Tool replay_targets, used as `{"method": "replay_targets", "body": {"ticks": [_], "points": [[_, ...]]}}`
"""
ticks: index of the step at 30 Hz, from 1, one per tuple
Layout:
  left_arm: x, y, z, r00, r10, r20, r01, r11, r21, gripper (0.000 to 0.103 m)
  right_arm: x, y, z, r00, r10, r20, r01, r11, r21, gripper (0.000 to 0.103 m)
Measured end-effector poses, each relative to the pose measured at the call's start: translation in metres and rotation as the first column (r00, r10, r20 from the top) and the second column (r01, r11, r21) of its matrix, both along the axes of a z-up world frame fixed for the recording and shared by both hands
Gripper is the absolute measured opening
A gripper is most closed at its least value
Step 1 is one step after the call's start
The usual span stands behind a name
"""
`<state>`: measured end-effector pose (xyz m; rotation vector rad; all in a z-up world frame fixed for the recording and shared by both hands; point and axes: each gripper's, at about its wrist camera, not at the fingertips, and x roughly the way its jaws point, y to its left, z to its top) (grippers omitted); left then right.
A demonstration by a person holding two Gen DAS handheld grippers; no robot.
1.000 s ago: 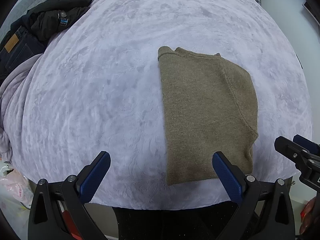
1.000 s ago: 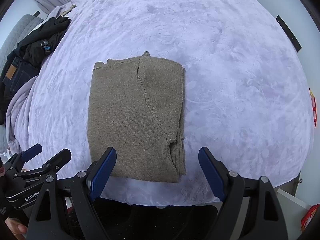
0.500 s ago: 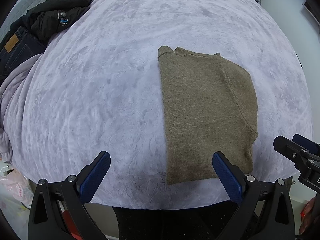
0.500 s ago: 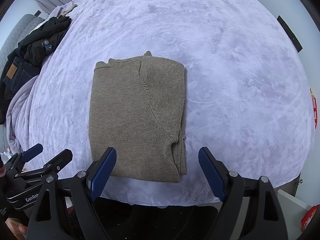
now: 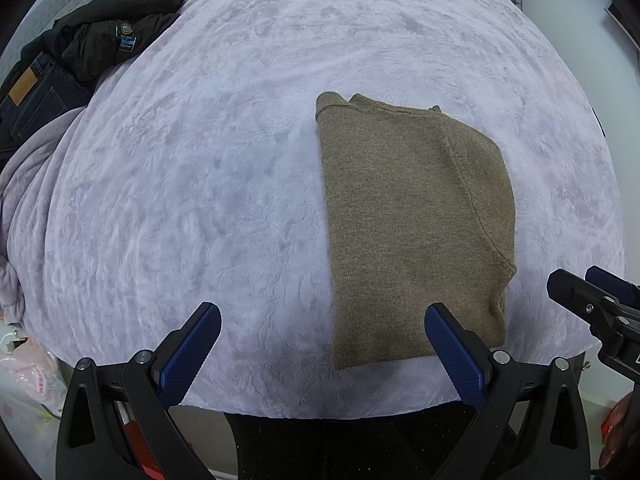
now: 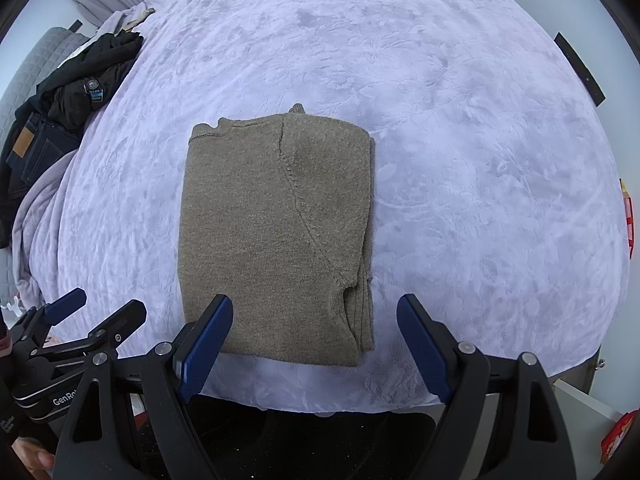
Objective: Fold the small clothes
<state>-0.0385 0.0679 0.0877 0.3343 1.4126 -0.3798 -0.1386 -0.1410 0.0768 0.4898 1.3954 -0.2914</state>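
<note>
While both tools hang over the near edge of the bed (image 5: 224, 160), the left hand-held gripper (image 5: 322, 344) has its blue pads spread wide apart w/ nothing between them. Its right pad (image 5: 454, 360) overlaps the near hem of the brown sweater (image 5: 412, 216) in the view; contact can't be told. Its left pad (image 5: 192, 348) sits over bare cover at approx 7 o'clock in the left wrist view.

The right hand-held gripper (image 6: 314, 344) is also spread wide, empty. Its left pad (image 6: 206, 344) lies over the sweater's near-left corner in the right wrist view, its right pad (image 6: 420, 348) over bare cover just beyond the garment's right edge.

The sweater lies flat, folded into a tall rectangle w/ a curved sleeve seam across the top layer and the neckline at the far end, approx 12 o'clock. In the right wrist view it sits center-left, at approx 3 o'clock in the left wrist view. Stacked fold edges show along its right side.

At approx 10 o'clock in both views, a black jacket (image 5: 112, 36) and dark jeans (image 5: 36, 96) are piled at the bed's far-left edge, well apart from the sweater. Each cam catches the other gripper at frame edge.
</note>
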Motion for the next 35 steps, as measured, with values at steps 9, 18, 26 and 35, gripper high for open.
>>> {"method": "replay_targets", "body": {"ticks": [9, 18, 26, 35], "points": [[-0.0021, -0.0008, -0.0001, 1.0, 0.002, 0.006, -0.002, 1.0, 0.002, 0.102, 0.0011, -0.0002, 0.0007, 1.0, 0.002, 0.001, -0.002, 1.0, -0.001, 0.086], [-0.0023, 0.0024, -0.0018, 1.0, 0.018, 0.016, -0.018, 1.0, 0.021, 0.102, 0.0024, -0.0007, 0.0005, 1.0, 0.005, -0.004, -0.005, 1.0, 0.002, 0.086], [-0.0016, 0.0039, -0.0047, 1.0, 0.031, -0.001, -0.031, 0.999, 0.024, 0.102, 0.0007, 0.0008, -0.0015, 1.0, 0.009, -0.007, -0.009, 1.0, 0.001, 0.086], [-0.0029, 0.005, -0.0043, 1.0, 0.013, 0.001, -0.013, 1.0, 0.005, 0.102, 0.0016, 0.0031, -0.003, 1.0, 0.014, -0.01, -0.014, 1.0, 0.0, 0.086]]}}
